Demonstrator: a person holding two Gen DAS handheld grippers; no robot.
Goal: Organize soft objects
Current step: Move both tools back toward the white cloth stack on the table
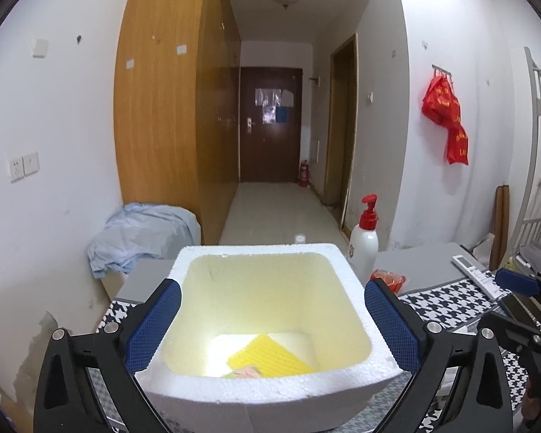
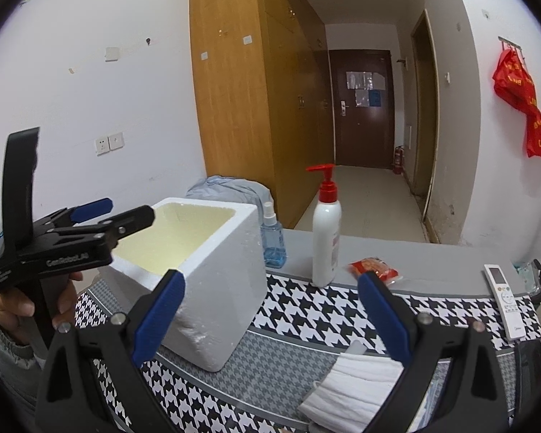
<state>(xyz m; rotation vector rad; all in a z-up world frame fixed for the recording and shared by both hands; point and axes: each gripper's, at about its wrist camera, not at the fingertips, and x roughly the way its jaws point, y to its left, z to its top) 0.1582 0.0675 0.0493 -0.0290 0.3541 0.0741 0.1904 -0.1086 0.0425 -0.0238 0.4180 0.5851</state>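
A white foam box [image 1: 270,393] stands on the houndstooth cloth, its cream inside lit. On its floor lies a yellow ribbed sponge [image 1: 270,357] beside a small printed packet [image 1: 247,373]. My left gripper [image 1: 272,319] hangs over the box mouth, open wide, nothing between its blue pads [image 1: 391,321]. In the right wrist view the same box [image 2: 216,288] sits at left, with the left gripper [image 2: 122,213] above its rim, held by a hand [image 2: 11,306]. My right gripper [image 2: 270,310] is open over the cloth. A white face mask [image 2: 353,386] lies below its right finger.
A white pump bottle [image 2: 326,238], a blue spray bottle [image 2: 272,238], a red snack packet [image 2: 375,269] and a white remote [image 2: 505,299] stand or lie along the table's far side. A light blue cloth [image 1: 144,238] is heaped behind the box. A wardrobe [image 1: 169,108] and hallway lie beyond.
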